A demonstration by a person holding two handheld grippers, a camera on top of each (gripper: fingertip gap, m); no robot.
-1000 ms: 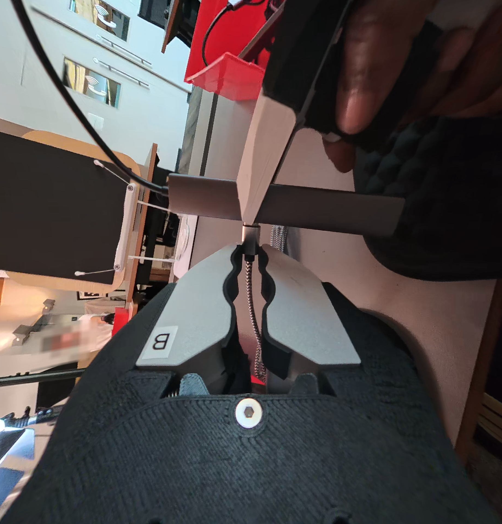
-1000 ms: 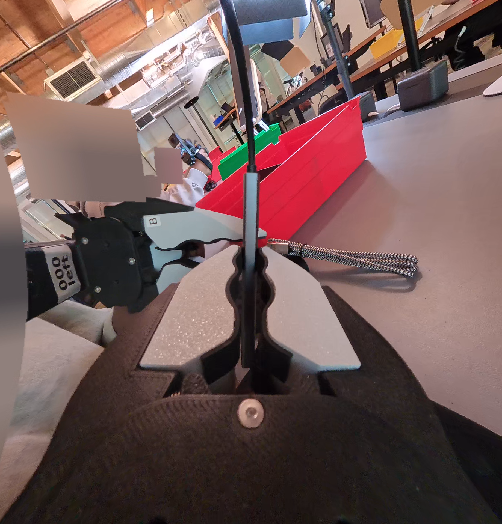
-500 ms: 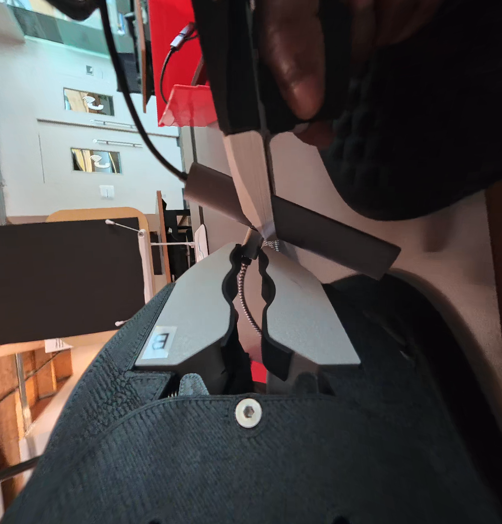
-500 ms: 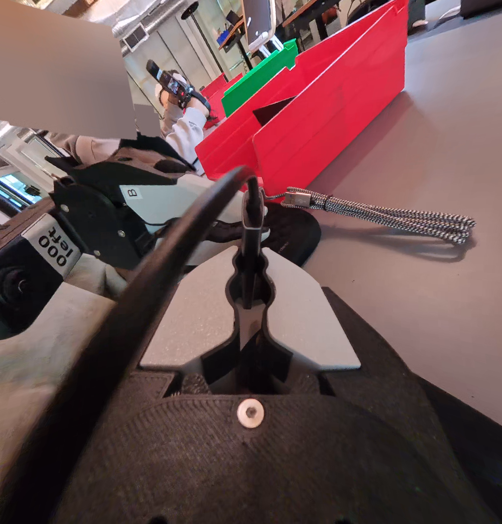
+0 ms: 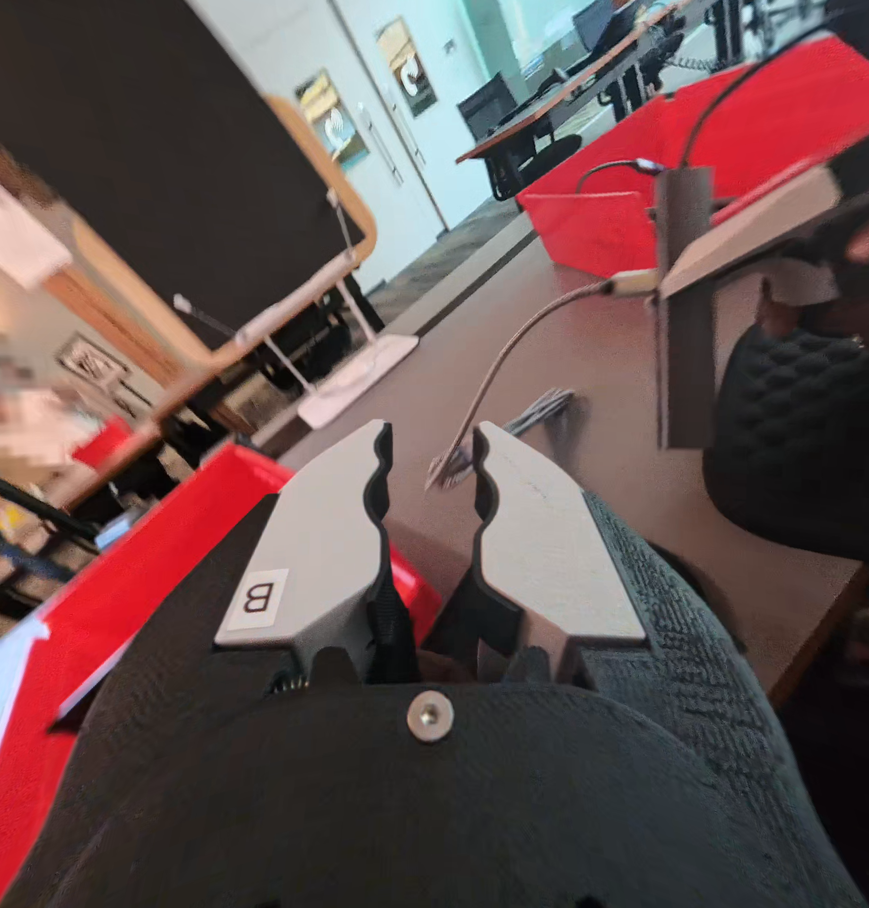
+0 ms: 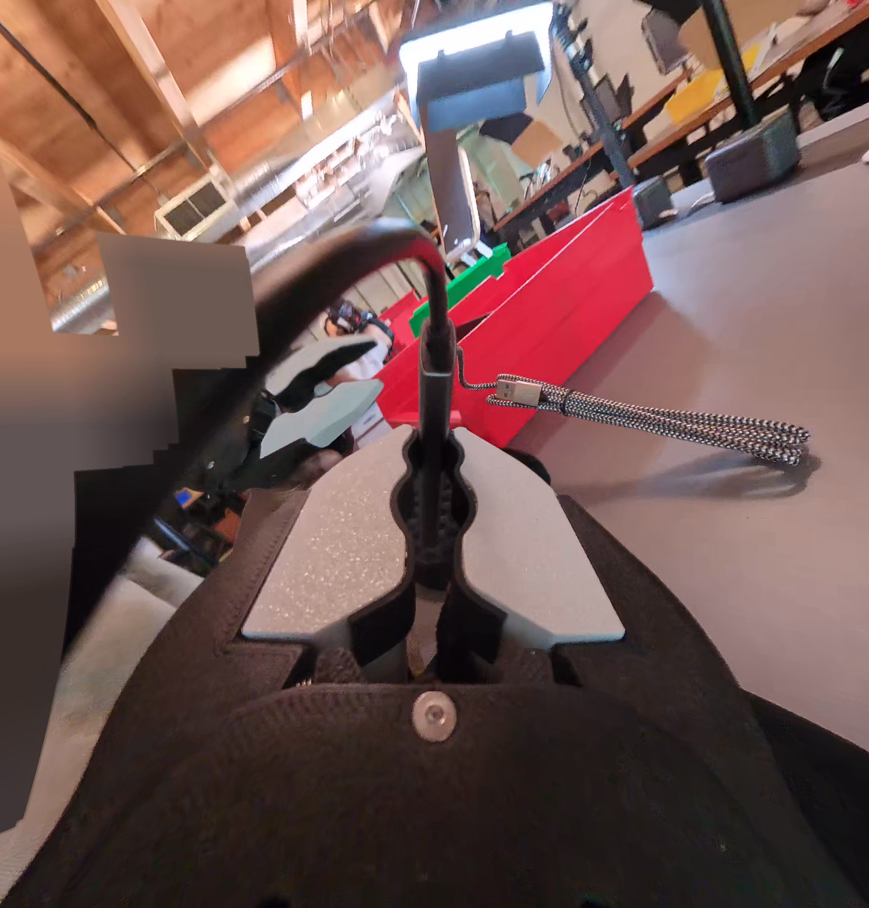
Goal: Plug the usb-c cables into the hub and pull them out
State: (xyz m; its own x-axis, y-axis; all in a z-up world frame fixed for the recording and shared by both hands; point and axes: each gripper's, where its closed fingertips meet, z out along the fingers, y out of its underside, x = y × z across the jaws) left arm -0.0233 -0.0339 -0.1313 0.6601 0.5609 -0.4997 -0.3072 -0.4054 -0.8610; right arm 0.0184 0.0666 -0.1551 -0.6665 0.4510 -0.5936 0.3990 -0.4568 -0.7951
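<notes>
My right gripper (image 6: pixel 433 437) pinches the hub (image 6: pixel 435 408), left gripper (image 5: pixel 430 435) gapes empty, so I'd regrip the braided cable (image 5: pixel 496 363) right at its plug.

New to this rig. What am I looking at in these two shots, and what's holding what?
No robot here: these are hand-held two-finger tongs, one pair per hand, each with a camera looking along its fingers. One picture comes from the left tongs, open and empty. The other comes from the right tongs, shut on a slim dark hub. A braided cable lies bundled on the grey table, one end apparently plugged into the hub. A red bin stands behind.
</notes>
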